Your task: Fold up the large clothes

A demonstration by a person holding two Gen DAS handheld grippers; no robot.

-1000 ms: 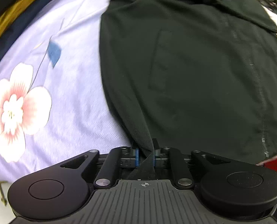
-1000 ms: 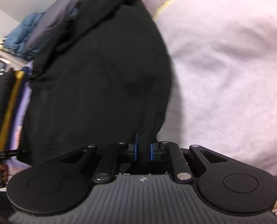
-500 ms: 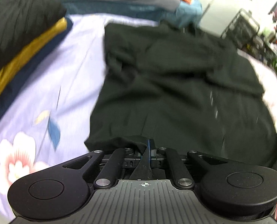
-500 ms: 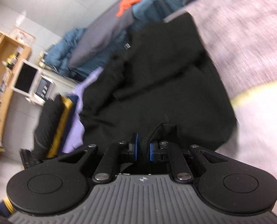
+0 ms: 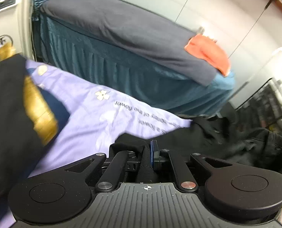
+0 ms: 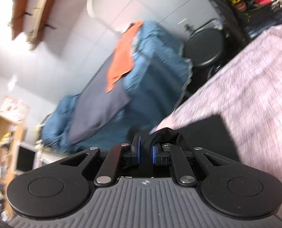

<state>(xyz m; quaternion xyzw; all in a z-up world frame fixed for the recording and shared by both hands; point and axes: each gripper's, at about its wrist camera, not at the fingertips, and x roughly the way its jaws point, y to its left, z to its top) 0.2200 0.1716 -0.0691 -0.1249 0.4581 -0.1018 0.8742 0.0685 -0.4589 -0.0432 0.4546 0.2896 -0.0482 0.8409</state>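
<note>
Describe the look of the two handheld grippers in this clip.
Both match: the left gripper and right gripper have matte black link arms with silver pivot pins, round black discs either side, a ribbed grey base bearing a small crosshair mark, and blue-padded fingers.

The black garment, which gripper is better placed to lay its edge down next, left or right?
Probably left. The left gripper pinches the black garment just above the lavender sheet; the right gripper looks more raised.
</note>
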